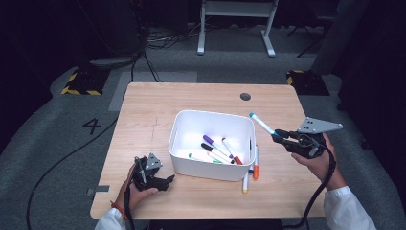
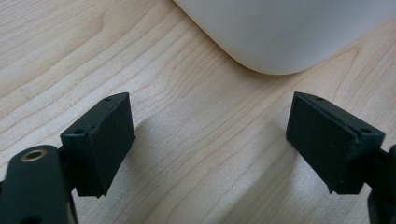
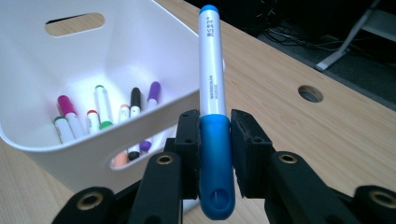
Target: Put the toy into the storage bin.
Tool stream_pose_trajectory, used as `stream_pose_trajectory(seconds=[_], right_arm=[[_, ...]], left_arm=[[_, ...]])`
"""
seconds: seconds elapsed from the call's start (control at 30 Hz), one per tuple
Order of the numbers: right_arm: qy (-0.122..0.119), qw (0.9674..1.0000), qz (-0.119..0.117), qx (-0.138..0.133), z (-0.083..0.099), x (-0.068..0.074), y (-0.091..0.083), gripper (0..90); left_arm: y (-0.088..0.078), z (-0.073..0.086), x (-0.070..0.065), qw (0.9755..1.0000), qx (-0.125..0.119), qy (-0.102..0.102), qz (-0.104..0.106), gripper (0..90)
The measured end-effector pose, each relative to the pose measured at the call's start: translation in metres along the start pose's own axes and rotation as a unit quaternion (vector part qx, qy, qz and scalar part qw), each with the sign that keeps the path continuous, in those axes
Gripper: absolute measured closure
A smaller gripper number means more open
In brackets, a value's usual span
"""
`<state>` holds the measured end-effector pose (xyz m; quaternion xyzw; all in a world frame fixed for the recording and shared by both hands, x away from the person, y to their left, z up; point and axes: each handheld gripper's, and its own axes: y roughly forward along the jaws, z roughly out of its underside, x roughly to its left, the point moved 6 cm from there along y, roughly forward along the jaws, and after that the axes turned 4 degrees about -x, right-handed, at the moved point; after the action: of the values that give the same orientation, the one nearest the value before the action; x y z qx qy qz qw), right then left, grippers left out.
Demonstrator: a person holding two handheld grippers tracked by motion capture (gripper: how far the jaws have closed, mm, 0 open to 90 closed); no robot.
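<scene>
My right gripper (image 1: 279, 136) (image 3: 215, 140) is shut on a blue-capped white marker (image 1: 262, 123) (image 3: 213, 93), held in the air just right of the white bin (image 1: 210, 117) (image 3: 154, 56); the marker's tip points toward the bin's right rim. Several markers (image 1: 218, 149) (image 3: 100, 112) lie inside the bin. My left gripper (image 1: 168, 181) (image 2: 210, 140) rests open on the wooden table (image 1: 143, 124) near the bin's front left corner (image 2: 280, 42), with bare wood between its jaws.
Three markers (image 1: 253, 167) lie on the table against the bin's right front side. A round hole (image 1: 245, 97) (image 3: 310, 93) sits in the tabletop at the back. A white frame (image 1: 237, 24) and cables stand on the floor beyond the table.
</scene>
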<state>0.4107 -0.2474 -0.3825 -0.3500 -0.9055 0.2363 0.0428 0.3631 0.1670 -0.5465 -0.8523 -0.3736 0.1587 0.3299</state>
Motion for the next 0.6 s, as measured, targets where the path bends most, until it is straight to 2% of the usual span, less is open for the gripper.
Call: stream_pose_trajectory(seconds=[0.37, 0.6], right_arm=[[-0.024, 0.9991, -0.034, 0.009, -0.022, 0.018, 0.026, 74.1], [-0.036, 0.9969, -0.065, 0.027, -0.032, 0.036, 0.048, 74.1]], left_arm=[[0.0, 0.0, 0.0, 1.0, 0.0, 0.0, 0.0, 15.3], [0.0, 0.0, 0.0, 1.0, 0.0, 0.0, 0.0, 15.3]])
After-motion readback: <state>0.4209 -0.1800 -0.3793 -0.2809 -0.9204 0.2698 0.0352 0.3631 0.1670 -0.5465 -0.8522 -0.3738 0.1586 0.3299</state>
